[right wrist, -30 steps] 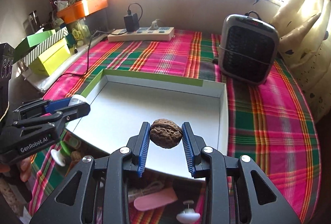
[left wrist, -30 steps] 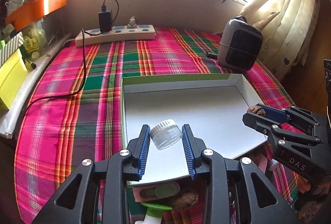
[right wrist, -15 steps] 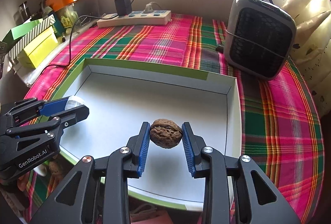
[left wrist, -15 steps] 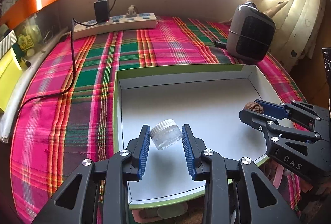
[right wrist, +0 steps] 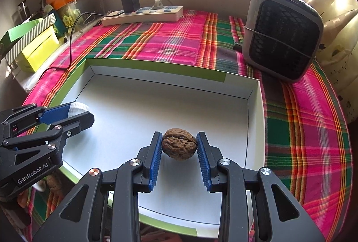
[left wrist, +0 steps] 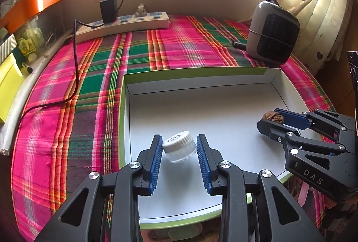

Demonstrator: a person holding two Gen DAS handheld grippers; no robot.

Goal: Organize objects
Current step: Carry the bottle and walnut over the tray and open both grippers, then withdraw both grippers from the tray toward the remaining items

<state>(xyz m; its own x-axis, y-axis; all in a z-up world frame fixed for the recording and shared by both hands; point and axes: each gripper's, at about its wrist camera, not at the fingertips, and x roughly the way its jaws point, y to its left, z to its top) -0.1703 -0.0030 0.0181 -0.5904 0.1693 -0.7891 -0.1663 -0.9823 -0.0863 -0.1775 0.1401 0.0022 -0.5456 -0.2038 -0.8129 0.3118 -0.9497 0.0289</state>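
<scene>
As both loads are coming in lower over the white box (left wrist: 201, 112), the left tool (left wrist: 179, 149) is pinching a small capped jar (left wrist: 179, 150) near its left wall, while the right tool (right wrist: 179, 148) is pinching a walnut (right wrist: 179, 147) nearer its right wall, both apparently nearing release.

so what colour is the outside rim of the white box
Lime green: the rim of the box shows best in the right wrist view.
</scene>
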